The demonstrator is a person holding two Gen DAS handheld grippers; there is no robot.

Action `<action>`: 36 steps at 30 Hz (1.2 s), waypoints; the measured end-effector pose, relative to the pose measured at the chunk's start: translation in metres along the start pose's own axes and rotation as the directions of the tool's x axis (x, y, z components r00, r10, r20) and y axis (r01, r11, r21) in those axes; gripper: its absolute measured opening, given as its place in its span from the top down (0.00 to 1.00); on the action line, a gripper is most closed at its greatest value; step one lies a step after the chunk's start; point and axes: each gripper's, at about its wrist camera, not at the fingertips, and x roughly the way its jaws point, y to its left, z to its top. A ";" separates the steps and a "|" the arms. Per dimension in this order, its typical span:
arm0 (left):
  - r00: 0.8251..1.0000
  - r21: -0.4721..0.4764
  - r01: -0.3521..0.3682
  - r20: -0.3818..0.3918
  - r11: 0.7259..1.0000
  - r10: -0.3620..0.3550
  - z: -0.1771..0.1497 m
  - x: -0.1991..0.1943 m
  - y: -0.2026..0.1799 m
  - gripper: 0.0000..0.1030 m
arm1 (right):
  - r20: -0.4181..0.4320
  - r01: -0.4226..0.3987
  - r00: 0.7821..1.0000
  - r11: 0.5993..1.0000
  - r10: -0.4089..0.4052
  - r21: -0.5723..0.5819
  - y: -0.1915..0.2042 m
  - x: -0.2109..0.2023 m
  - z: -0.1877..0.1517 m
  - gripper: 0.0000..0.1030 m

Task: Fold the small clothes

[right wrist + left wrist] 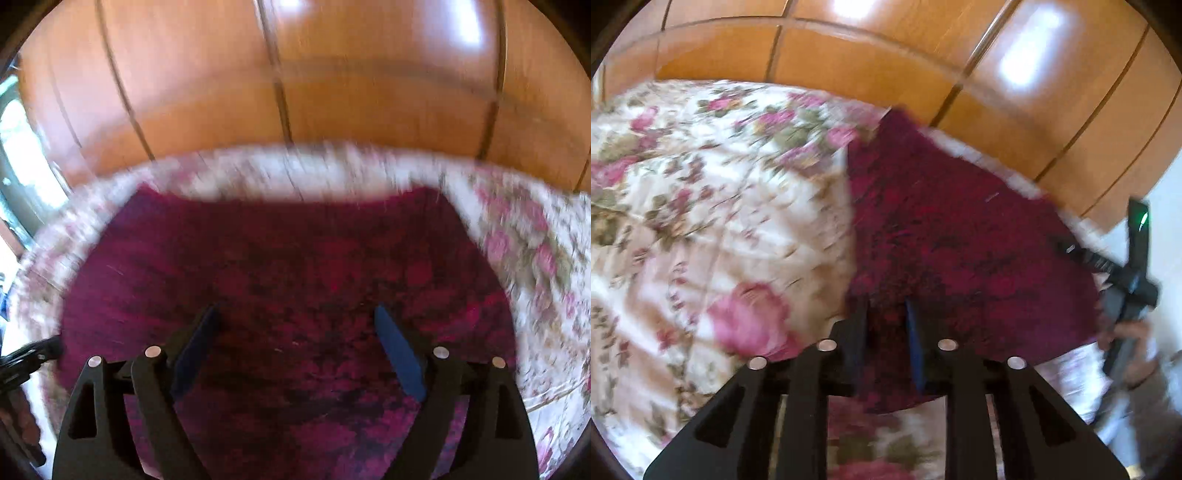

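Note:
A dark magenta patterned garment (960,236) lies spread on a floral bedspread (701,206). My left gripper (886,314) sits at the garment's near left edge; its blue-padded jaws stand narrowly apart with cloth between them, and the blur hides whether they pinch it. My right gripper (295,314) is open wide and hovers over the middle of the garment (288,266), holding nothing. The right gripper's body also shows in the left wrist view (1126,295), held by a hand at the garment's right edge. Both views are motion-blurred.
A glossy wooden wardrobe (923,74) stands right behind the bed, also filling the top of the right wrist view (295,81). The floral bedspread (535,258) rims the garment on all sides. A bright window (18,147) is at the far left.

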 end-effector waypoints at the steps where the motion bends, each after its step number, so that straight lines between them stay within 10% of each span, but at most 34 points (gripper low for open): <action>1: 1.000 0.009 -0.017 0.003 1.000 0.017 -0.002 0.001 -0.002 0.82 | 0.026 -0.001 1.000 1.000 0.001 -0.014 0.000 0.002 -0.002 0.14; 6: 0.989 0.026 -0.116 0.093 0.993 0.113 -0.002 -0.029 -0.019 0.82 | 0.032 0.021 0.999 0.999 -0.020 -0.031 0.005 -0.001 0.000 0.13; 10: 0.971 0.060 -0.182 0.167 0.981 0.170 0.005 -0.051 -0.031 0.58 | 0.045 -0.005 0.999 1.000 0.006 -0.010 0.004 -0.015 -0.002 0.12; 27: 0.950 0.113 -0.247 0.222 0.963 0.218 0.047 -0.050 -0.047 0.58 | 0.098 0.083 0.989 0.971 -0.107 0.222 -0.078 -0.081 -0.021 0.09; 36: 0.990 0.003 -0.102 0.093 0.995 0.102 0.079 -0.012 -0.020 0.58 | 0.042 0.022 0.998 0.948 -0.037 0.316 -0.101 -0.054 -0.044 0.19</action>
